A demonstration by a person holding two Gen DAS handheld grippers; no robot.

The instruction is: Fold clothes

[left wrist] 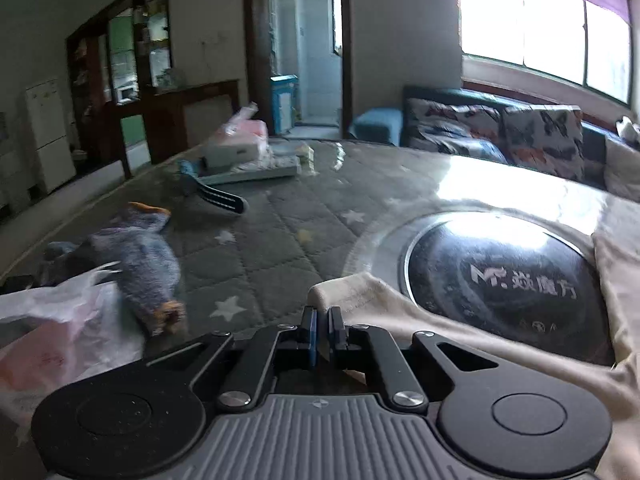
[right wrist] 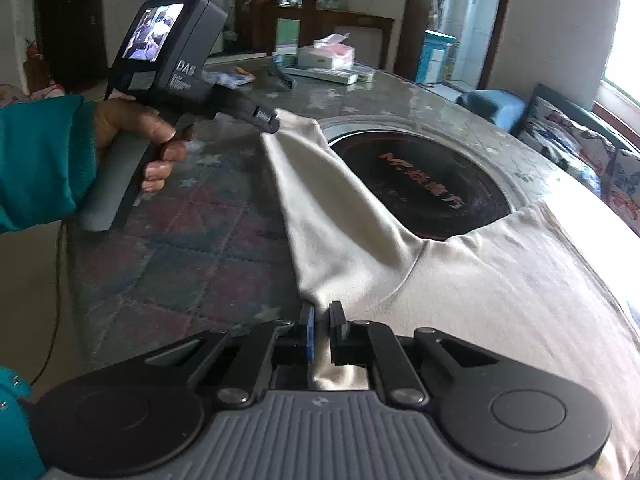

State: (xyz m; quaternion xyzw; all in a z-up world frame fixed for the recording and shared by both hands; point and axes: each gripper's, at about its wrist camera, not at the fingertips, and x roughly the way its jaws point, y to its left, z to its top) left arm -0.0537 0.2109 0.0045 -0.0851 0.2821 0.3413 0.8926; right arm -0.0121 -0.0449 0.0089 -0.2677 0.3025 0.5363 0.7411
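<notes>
**Cream garment stretched between two closed claws**

Cloth comes first: a cream garment [right wrist: 460,280] lies spread over the glass-topped table [right wrist: 180,264], its body filling the lower right of the right wrist frame and partly covering the round black cooktop [right wrist: 420,180] sunk in the middle. One long sleeve-like strip [right wrist: 320,208] runs from the lower centre of that frame up and left to the upper centre.

Each end of that strip is pinched. The right gripper [right wrist: 322,328] is closed on the near end, fabric bunched between its blue pads. The left gripper [right wrist: 267,119], held by a hand [right wrist: 136,128] in a teal sleeve [right wrist: 40,160], clamps the far tip; in the left wrist view its pads [left wrist: 313,332] meet on the cream edge [left wrist: 352,292].

The strip's long axis thus lies straight along the line between the two claws, taut and slightly raised off the glass. By that line, any fold across the body toward the right of the frame would turn on both ends travelling together, with the right claw nearer the bulk of the cloth. Whether this is an early or late fold cannot be told.

At the left of the left wrist frame lie a grey plush toy [left wrist: 140,264] and a plastic bag [left wrist: 52,320], clear of the garment.
</notes>
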